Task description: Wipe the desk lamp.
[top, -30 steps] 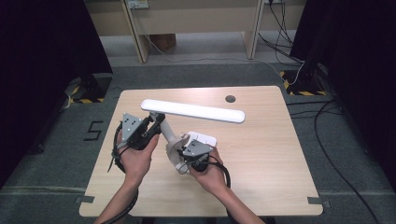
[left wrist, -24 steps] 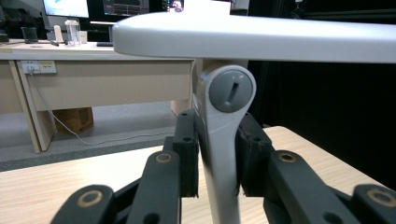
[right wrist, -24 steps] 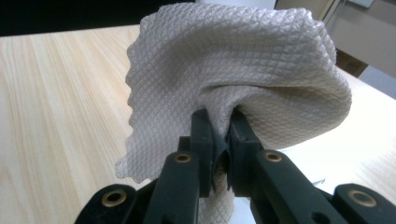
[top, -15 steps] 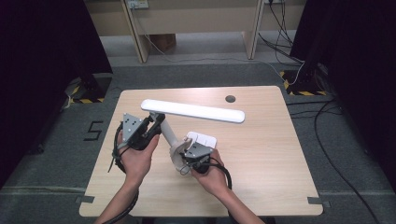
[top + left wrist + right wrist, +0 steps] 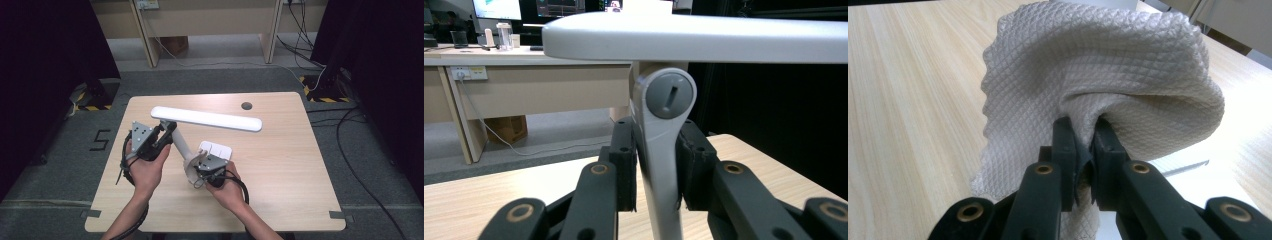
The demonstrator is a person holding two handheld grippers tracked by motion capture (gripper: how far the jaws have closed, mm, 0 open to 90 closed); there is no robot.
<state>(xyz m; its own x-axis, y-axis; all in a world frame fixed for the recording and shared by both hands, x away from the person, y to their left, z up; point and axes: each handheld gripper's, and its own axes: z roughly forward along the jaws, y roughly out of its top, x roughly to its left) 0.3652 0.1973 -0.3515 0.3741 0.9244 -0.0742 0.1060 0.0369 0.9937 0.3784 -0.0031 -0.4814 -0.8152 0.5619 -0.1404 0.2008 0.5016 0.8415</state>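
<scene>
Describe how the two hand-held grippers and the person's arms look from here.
Each hand-held gripper, left and right, is black with a grey three-cornered plate on top and a black cable looping back along the wrist. Up close, the jaws are black linked bars with brass-coloured pivot rings and flat black pads. The forearms are bare, with no sleeves.

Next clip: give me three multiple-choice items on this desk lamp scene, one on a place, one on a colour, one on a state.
1. Where does the left tool grip the white desk lamp?
A. the long head
B. the arm below the hinge
C. the base

2. What colour is the quilted cloth?
A. white
B. blue
C. yellow

3. How is the right tool?
A. open, empty
B. shut on the cloth
C. resting flat on the light wooden table

Key: B, the left gripper view shows its pads clamping the arm under the grey hinge cap; A, the cloth shows plainly white; B, its jaws pinch a fold of cloth.
</scene>
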